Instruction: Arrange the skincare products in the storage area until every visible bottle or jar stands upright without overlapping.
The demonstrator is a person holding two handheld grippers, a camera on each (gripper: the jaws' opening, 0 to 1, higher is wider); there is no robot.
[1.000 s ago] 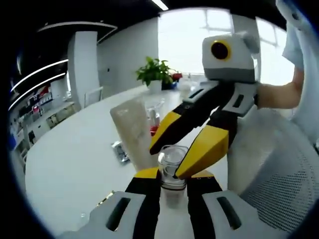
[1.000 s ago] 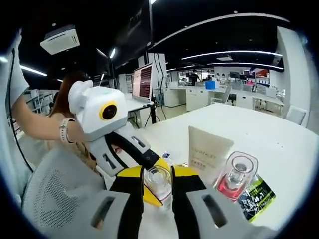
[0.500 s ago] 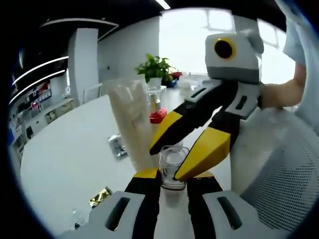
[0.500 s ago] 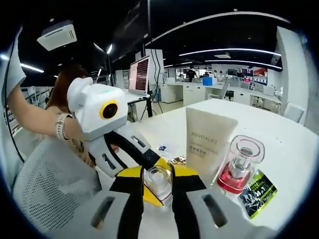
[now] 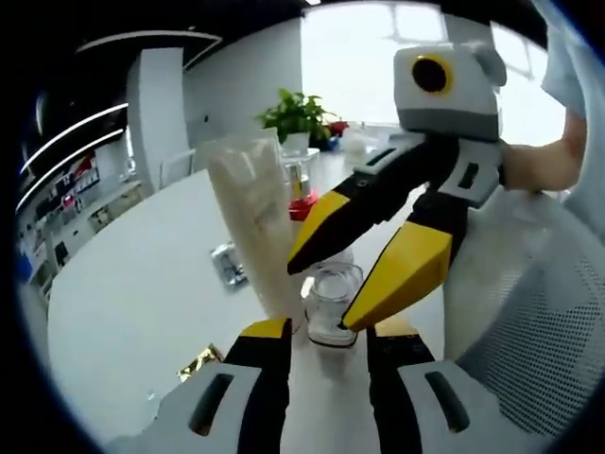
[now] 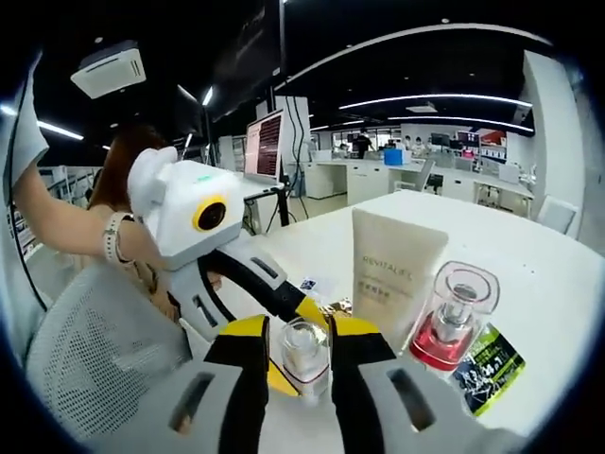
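Small clear glass jar [image 6: 304, 355] held between right gripper [image 6: 301, 352] jaws, clamped; left gripper [image 5: 321, 333] jaws parted around it. Beige tube [image 6: 391, 276] just beyond. Handover step; next: set the jar upright, apart.

Open office, desks [image 6: 378, 180] (strip lights [image 6: 444, 102]).
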